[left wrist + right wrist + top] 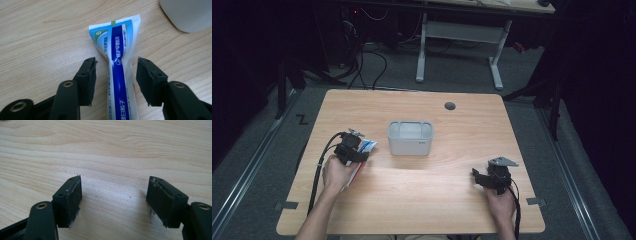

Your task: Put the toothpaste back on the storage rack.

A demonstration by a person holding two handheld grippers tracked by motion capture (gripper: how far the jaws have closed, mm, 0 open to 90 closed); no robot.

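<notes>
Half-open left gripper (pixel 116 72) fingers astride toothpaste tube (pixel 117 62)

The light wooden table (pixel 37 37) has a smooth, matt top with fine grain lines. On it lies a blue-and-white plastic toothpaste tube (pixel 120 62), soft and slightly glossy, with a flat crimped end. The pale grey plastic bin (pixel 410 138) looks smooth and semi-matt. The left gripper (pixel 116 75) and right gripper (pixel 113 197) are matt black plastic; their rubbery pads (pixel 73 200) look worn and frayed at the edges.
</notes>
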